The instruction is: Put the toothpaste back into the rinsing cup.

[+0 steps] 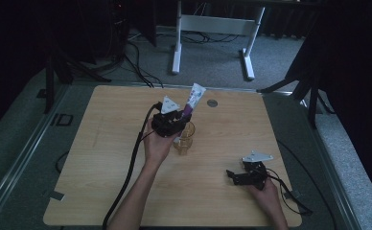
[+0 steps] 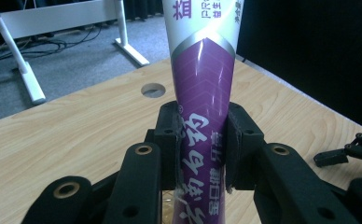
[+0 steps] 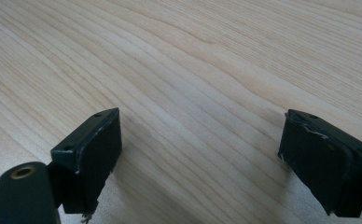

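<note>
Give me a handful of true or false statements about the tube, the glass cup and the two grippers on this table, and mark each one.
1. The left gripper is clamped on the purple and white tube. True.
2. The tube lies flat on the table. False: it is held tilted above the glass cup.
3. The right gripper holds the cup. False: its jaws stand wide apart over bare wood, with nothing between them.
4. The cup stands near the middle of the table. True.
5. The right gripper is close beside the cup. False: it is off near the table's right front corner.
</note>
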`<state>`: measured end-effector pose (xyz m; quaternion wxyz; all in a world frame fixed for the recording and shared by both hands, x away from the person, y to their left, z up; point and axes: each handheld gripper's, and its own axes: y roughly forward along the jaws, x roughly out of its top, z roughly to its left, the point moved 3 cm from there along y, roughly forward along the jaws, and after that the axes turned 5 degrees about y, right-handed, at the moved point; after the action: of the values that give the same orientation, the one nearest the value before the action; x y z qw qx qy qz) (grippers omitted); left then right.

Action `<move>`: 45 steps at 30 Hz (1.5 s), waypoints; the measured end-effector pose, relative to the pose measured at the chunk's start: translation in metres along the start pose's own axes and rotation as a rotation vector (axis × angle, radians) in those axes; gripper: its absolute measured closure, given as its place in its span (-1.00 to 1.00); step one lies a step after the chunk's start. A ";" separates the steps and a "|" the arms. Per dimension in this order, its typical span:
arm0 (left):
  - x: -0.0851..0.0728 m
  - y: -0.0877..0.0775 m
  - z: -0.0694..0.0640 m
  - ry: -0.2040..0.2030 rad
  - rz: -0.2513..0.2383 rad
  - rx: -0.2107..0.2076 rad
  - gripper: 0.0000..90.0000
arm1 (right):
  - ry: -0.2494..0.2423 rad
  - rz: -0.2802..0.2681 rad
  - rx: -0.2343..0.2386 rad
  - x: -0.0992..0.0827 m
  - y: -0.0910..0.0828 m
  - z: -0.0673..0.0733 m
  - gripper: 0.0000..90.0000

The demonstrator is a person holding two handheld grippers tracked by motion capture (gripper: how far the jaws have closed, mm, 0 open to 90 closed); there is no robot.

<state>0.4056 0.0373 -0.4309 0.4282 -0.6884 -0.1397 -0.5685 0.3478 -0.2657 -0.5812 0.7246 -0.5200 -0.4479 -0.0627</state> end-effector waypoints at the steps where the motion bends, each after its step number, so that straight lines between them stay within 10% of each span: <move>1: 0.000 0.000 0.000 0.001 -0.004 -0.003 0.56 | 0.000 0.000 0.000 0.000 0.000 0.000 -0.72; 45: 0.001 0.026 0.017 -0.032 -0.043 0.018 0.56 | 0.002 -0.001 0.000 0.000 0.000 0.000 -0.72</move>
<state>0.4346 0.0341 -0.4405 0.4196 -0.6905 -0.1663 -0.5653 0.3478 -0.2656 -0.5812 0.7248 -0.5199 -0.4475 -0.0634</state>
